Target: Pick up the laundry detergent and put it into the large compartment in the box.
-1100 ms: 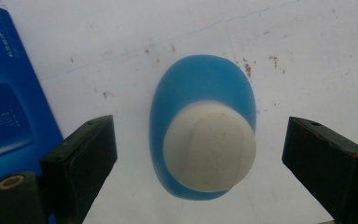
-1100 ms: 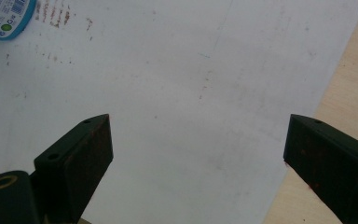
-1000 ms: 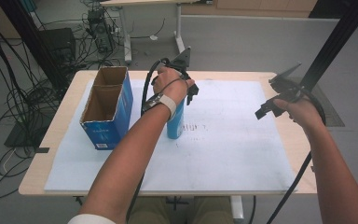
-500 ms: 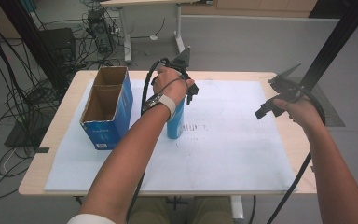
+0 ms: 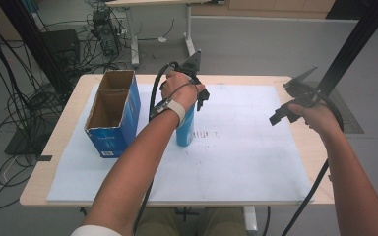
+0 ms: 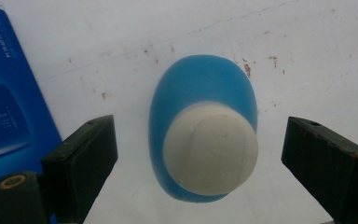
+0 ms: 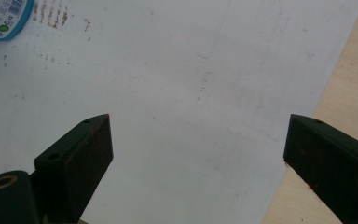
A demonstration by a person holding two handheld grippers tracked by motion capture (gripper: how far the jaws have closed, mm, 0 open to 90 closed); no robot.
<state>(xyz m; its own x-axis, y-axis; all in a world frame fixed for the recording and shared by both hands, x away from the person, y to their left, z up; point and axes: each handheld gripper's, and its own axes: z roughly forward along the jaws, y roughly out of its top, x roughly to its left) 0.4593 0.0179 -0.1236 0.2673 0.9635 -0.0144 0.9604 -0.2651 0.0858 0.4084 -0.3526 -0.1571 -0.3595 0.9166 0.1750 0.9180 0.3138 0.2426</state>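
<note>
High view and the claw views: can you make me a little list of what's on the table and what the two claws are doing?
bottle: blue bottle with a white cap, standing upright on the white mat
box: open blue box, left of the bottle
left claw: left claw open, above the bottle, a jaw on each side of the cap, not touching
right claw: right claw open, holding nothing, over the mat's edge
table: wooden table

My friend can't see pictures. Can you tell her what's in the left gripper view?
A blue bottle with a round white cap stands on a white mat, seen from straight above. The left claw hangs open over it, one black jaw on each side, touching nothing. A blue box shows at the left edge.
</note>
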